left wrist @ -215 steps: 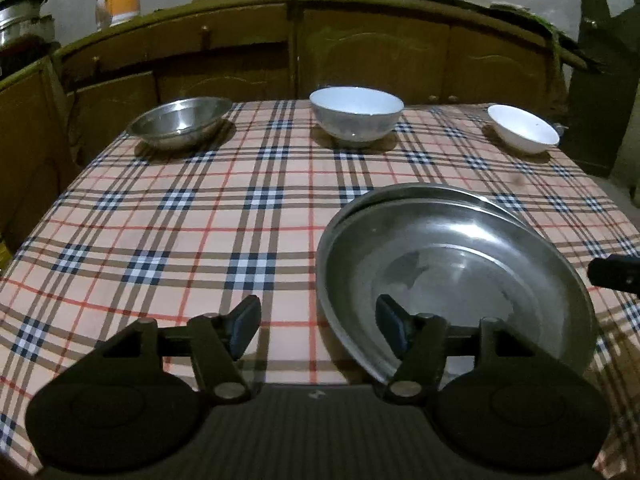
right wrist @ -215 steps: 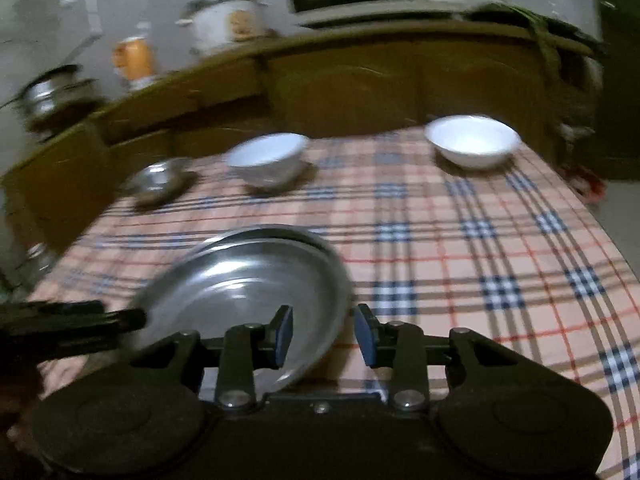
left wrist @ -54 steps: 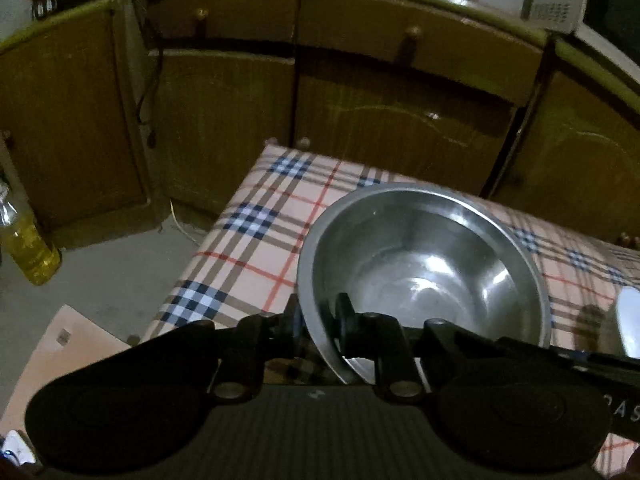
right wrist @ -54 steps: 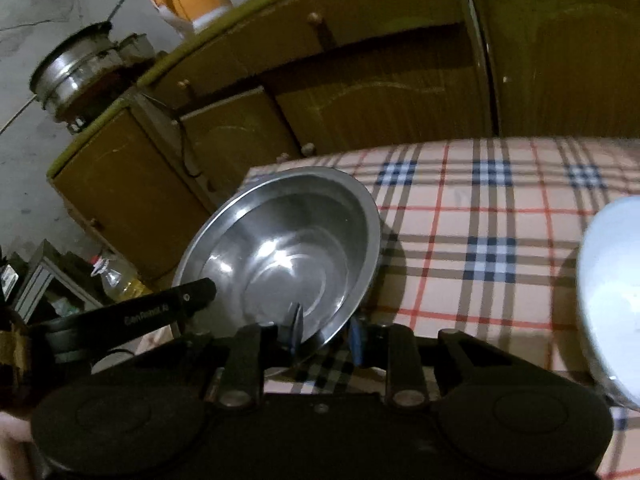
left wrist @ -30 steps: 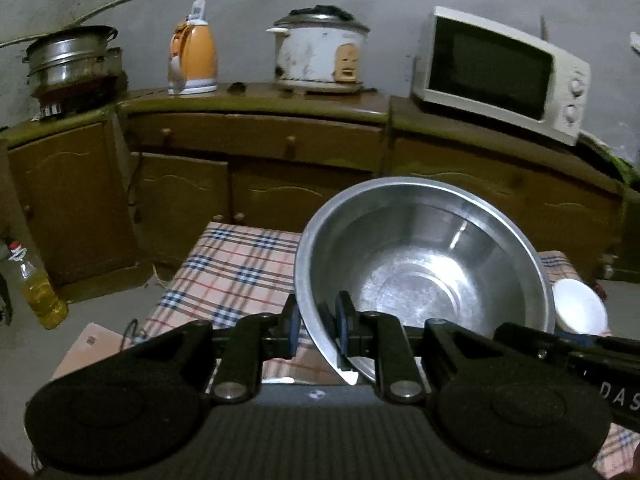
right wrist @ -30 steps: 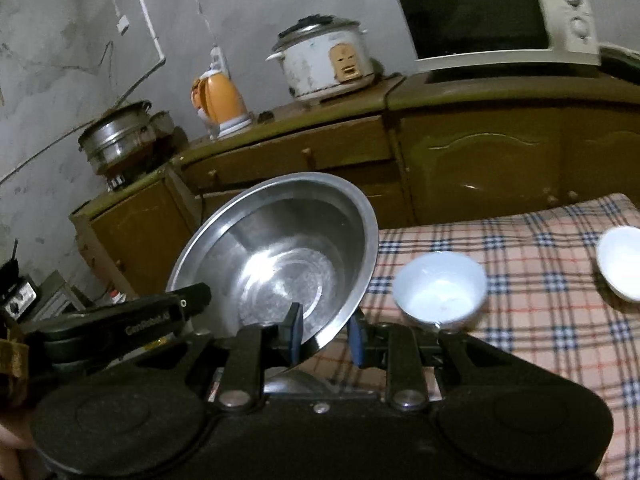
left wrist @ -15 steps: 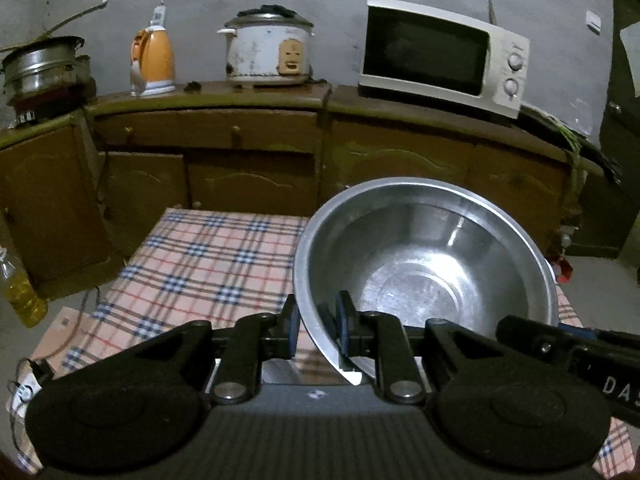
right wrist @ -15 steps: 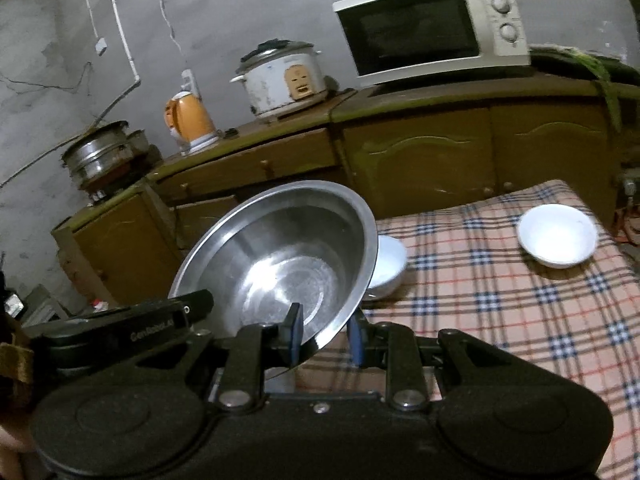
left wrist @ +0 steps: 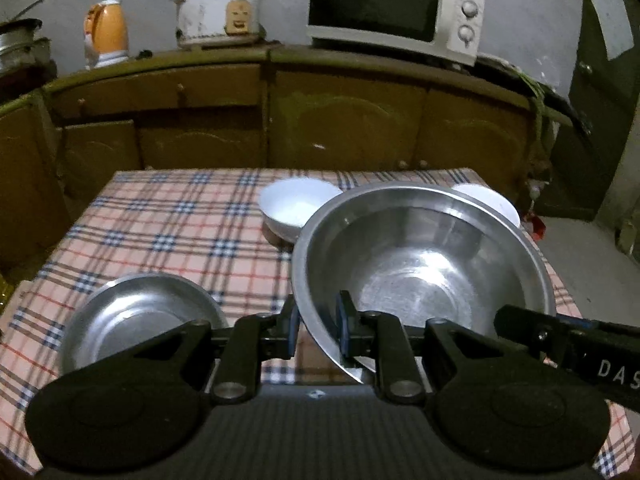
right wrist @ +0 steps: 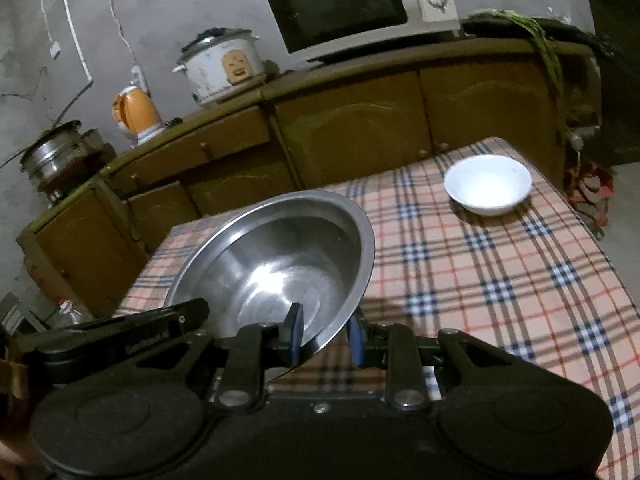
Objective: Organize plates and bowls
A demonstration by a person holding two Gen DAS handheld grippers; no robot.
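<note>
A large steel bowl (left wrist: 424,264) hangs above the checked table, held from both sides. My left gripper (left wrist: 318,328) is shut on its near left rim. My right gripper (right wrist: 326,334) is shut on the near right rim of the same steel bowl (right wrist: 280,268). Below at the left, the stacked steel plates (left wrist: 136,316) lie on the cloth. A bigger white bowl (left wrist: 294,208) stands at the table's middle back, partly behind the held bowl. A smaller white bowl (right wrist: 488,184) sits at the far right, its rim (left wrist: 492,200) peeking over the steel bowl.
The table (left wrist: 168,224) wears a plaid cloth and ends close to brown cupboards (left wrist: 344,120). On the counter stand a microwave (left wrist: 392,16), a rice cooker (left wrist: 218,12) and an orange kettle (left wrist: 106,34). The other gripper's dark body (left wrist: 568,340) juts in at the right.
Both grippers have carried the steel bowl toward the table's near side and lower. The table now fills more of both views, and the steel plates have come into the left wrist view.
</note>
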